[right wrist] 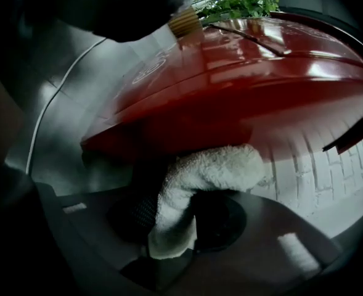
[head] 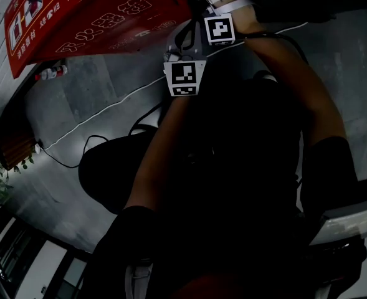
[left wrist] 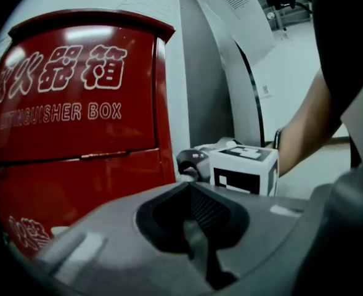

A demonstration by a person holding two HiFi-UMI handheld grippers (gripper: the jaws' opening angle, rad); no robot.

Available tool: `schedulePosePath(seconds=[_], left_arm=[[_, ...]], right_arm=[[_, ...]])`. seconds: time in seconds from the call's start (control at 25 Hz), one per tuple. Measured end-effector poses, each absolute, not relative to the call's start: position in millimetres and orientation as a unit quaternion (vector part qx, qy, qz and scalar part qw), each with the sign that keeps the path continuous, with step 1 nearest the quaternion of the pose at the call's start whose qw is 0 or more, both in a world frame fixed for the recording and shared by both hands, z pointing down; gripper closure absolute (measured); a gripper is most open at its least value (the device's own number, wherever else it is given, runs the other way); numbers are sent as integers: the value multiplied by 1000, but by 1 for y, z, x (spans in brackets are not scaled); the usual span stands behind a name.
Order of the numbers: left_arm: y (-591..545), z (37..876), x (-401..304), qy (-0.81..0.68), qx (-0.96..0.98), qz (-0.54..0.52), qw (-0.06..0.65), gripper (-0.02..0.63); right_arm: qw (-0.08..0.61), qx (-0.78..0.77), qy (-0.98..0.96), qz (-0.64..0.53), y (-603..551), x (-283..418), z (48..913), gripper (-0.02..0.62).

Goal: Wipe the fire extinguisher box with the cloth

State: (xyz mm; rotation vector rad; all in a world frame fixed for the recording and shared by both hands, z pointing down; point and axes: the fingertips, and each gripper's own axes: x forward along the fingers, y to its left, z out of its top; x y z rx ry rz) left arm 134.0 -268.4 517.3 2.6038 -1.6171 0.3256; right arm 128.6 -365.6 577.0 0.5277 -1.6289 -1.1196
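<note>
The red fire extinguisher box (left wrist: 76,116) with white lettering fills the left of the left gripper view. It appears again at the top left of the head view (head: 96,17). In the right gripper view, my right gripper (right wrist: 169,227) is shut on a white terry cloth (right wrist: 199,177), and the bunched cloth presses against a glossy red face of the box (right wrist: 243,73). My left gripper (left wrist: 196,227) is shut with nothing in it and sits a short way off the box front. The right gripper's marker cube (left wrist: 246,170) shows just beyond it. Both marker cubes are close together by the box (head: 184,78).
A white brick wall (right wrist: 317,165) runs beside the box. Green plant leaves (right wrist: 236,2) stand past its far end. A white cable (head: 108,108) crosses the grey floor. A grey-white panel (left wrist: 224,60) rises right of the box. A person's forearm (left wrist: 304,128) reaches in.
</note>
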Motion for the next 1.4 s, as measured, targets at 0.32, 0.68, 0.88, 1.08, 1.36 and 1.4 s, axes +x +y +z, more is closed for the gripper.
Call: schedulePosePath(seconds=[0.32,0.68,0.88,1.08,1.36,1.4], left_arm=[[-267,552,136,-514,848,119,54,606],[-266,591,142,-506,847,137,85,606],[-266,611,143,-502,844,153,111,606],[-268,630,138,-506,837,161,132,606],[-262,655,131,-506,828,178,166,606],[-262,655,131,-506,827,179,166,606]], right_arm=[[520,209,-694,-452,-357,122,632,463],[528,183,-713,-424,-349,121,687,463],[532,171,-715,-420,-345,123,706,463],[550,139,-710,-417,-334,125,734,463],[606,80,-681,-404,-320,136,771,463],[616,69,-672,-405,-317,138,777,463]])
